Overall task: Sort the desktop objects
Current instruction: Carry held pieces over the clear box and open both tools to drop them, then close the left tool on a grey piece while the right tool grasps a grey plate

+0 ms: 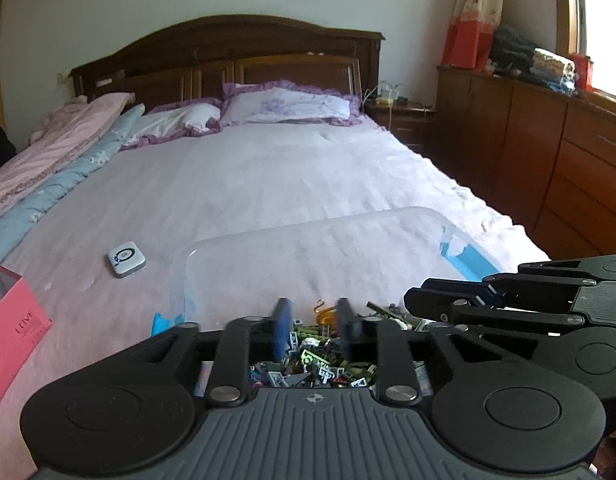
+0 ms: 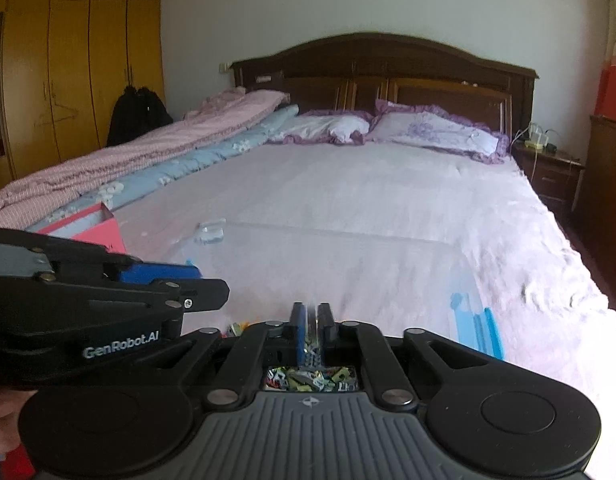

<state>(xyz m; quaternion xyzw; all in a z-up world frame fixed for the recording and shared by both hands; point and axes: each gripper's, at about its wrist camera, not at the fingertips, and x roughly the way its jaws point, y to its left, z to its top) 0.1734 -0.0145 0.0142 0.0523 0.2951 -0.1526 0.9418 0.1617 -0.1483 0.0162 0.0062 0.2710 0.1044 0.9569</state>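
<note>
The clear bin (image 1: 388, 236) is hazy, its jumble of small parts (image 1: 320, 364) half hidden behind the tools. Left gripper (image 1: 314, 330) hangs parted over them, empty; right gripper (image 2: 312, 328) nearly clenched, its narrow gap unreadable.

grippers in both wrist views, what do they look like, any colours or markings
Both are matte black plastic. The left gripper has a ribbed grey base plate with a small compass-like emblem, round discs at either side, silver rivets on its linkage arms and blue pads on its jaws. The right gripper is built the same way. Seen from the right wrist view, the left one's side reads GenRobot.AI in white.
</note>
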